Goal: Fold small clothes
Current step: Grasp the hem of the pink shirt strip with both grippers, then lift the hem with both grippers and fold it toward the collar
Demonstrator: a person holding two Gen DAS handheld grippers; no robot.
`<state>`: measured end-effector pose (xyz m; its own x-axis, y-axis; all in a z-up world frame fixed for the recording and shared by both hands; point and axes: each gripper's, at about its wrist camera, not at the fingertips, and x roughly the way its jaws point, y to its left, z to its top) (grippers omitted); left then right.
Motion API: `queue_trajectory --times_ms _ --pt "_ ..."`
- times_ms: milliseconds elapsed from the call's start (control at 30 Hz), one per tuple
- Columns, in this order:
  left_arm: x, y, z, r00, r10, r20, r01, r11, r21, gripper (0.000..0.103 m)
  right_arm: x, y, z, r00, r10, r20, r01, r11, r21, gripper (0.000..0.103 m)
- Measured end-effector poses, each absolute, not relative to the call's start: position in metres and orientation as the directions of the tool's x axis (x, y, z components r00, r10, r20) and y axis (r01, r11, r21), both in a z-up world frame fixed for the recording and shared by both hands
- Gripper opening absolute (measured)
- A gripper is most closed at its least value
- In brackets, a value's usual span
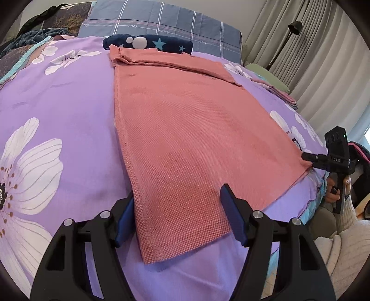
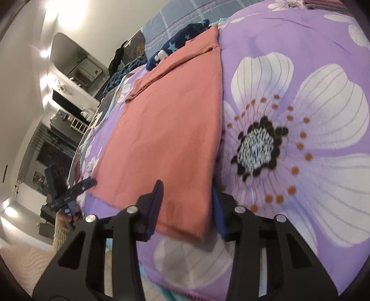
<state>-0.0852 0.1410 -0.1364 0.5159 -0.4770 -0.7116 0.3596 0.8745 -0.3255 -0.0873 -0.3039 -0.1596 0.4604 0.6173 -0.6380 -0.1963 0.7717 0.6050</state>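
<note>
L gripper (image 1: pixel 178 217): nearest in left wrist view, jaws apart, blue pads either side of the near corner of the cloth; left pad at the cloth's hemmed edge, right pad over the fabric. Pads not pressing anything, nothing gripped.
R gripper (image 2: pixel 185 208): jaws part-open, straddling the other near corner; cloth edge lies between the pads, left pad over the fabric, right pad just beside the edge. Can't tell if either pad touches; no pinch seen. View slightly blurred.
R gripper, from left wrist view: at far right, tip at the cloth's right corner, held by a hand (image 1: pixel 333 192) w/ a cream knit sleeve (image 1: pixel 342 245).
Pink cloth (image 1: pixel 185 129): small garment, waffle-like weave, spread flat on the bed, near hem toward the grippers; far end has a folded-over band across it.
Bedspread (image 1: pixel 69 120): purple w/ big white flowers, under the cloth.
Navy item (image 1: pixel 161 42): dark blue w/ stars, touching the cloth's far end.
Folded stack (image 1: pixel 277 92): pinkish pieces, far right on the bed, apart from the cloth.
Pillow (image 1: pixel 161 20): grey-blue check, behind the navy item.
Curtain (image 1: pixel 312 46): pale, far right bkgd.
</note>
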Motion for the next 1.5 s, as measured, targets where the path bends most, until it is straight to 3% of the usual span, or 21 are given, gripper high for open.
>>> queue_trajectory --times_ms 100,133,167,200,233,267,300,400,467,733,867,967,1133,1500 --pt "-0.075 0.140 -0.137 0.515 -0.499 -0.697 0.362 0.863 -0.351 0.068 -0.077 -0.302 -0.163 0.447 0.644 -0.621 -0.192 0.747 0.636 0.040" --pt "-0.071 0.138 -0.137 0.513 -0.505 -0.694 0.365 0.860 -0.356 0.064 -0.070 -0.300 -0.165 0.444 0.664 -0.601 -0.195 0.727 0.659 0.038" --pt "-0.067 0.137 -0.137 0.513 -0.502 -0.697 0.363 0.862 -0.354 0.060 -0.066 -0.297 -0.167 0.441 0.676 -0.590 -0.201 0.715 0.670 0.029" --pt "-0.065 0.136 -0.136 0.512 -0.497 -0.700 0.359 0.865 -0.351 0.046 -0.063 -0.295 -0.168 0.438 0.680 -0.588 -0.203 0.712 0.672 0.014" --pt "-0.062 0.138 -0.135 0.507 -0.496 -0.705 0.351 0.866 -0.357 0.024 -0.059 -0.291 -0.171 0.429 0.678 -0.597 -0.192 0.715 0.673 0.008" --pt "-0.058 0.141 -0.134 0.497 -0.498 -0.711 0.336 0.866 -0.372 0.009 -0.057 -0.290 -0.173 0.426 0.675 -0.602 -0.177 0.715 0.676 0.005" --pt "-0.054 0.146 -0.132 0.491 -0.499 -0.714 0.306 0.866 -0.395 0.004 -0.058 -0.292 -0.171 0.432 0.679 -0.594 -0.166 0.707 0.687 0.005" --pt "-0.056 0.155 -0.113 0.535 -0.500 -0.681 0.285 0.865 -0.412 0.004 -0.066 -0.304 -0.148 0.505 0.690 -0.518 -0.177 0.670 0.721 0.004" --pt "-0.063 0.156 -0.085 0.583 -0.532 -0.614 0.320 0.845 -0.428 0.004 -0.070 -0.313 -0.123 0.553 0.703 -0.447 -0.211 0.637 0.741 0.004" --pt "-0.134 0.150 0.016 0.730 -0.529 -0.433 0.431 0.848 -0.309 0.003 -0.136 -0.323 -0.024 0.661 0.684 -0.308 -0.388 0.663 0.640 0.004" --pt "-0.173 0.147 0.017 0.720 -0.531 -0.448 0.449 0.848 -0.284 0.004 -0.182 -0.329 -0.001 0.722 0.595 -0.354 -0.380 0.768 0.515 0.005" --pt "-0.165 0.139 -0.003 0.693 -0.519 -0.500 0.436 0.855 -0.283 0.004 -0.170 -0.330 -0.018 0.700 0.579 -0.418 -0.320 0.778 0.541 0.005" --pt "-0.111 0.135 -0.022 0.668 -0.513 -0.539 0.399 0.858 -0.322 0.004 -0.104 -0.315 -0.047 0.669 0.584 -0.459 -0.252 0.760 0.599 0.005" --pt "0.043 0.141 -0.016 0.689 -0.466 -0.555 0.325 0.883 -0.339 0.004 0.054 -0.309 -0.037 0.733 0.477 -0.486 -0.175 0.822 0.542 0.005"
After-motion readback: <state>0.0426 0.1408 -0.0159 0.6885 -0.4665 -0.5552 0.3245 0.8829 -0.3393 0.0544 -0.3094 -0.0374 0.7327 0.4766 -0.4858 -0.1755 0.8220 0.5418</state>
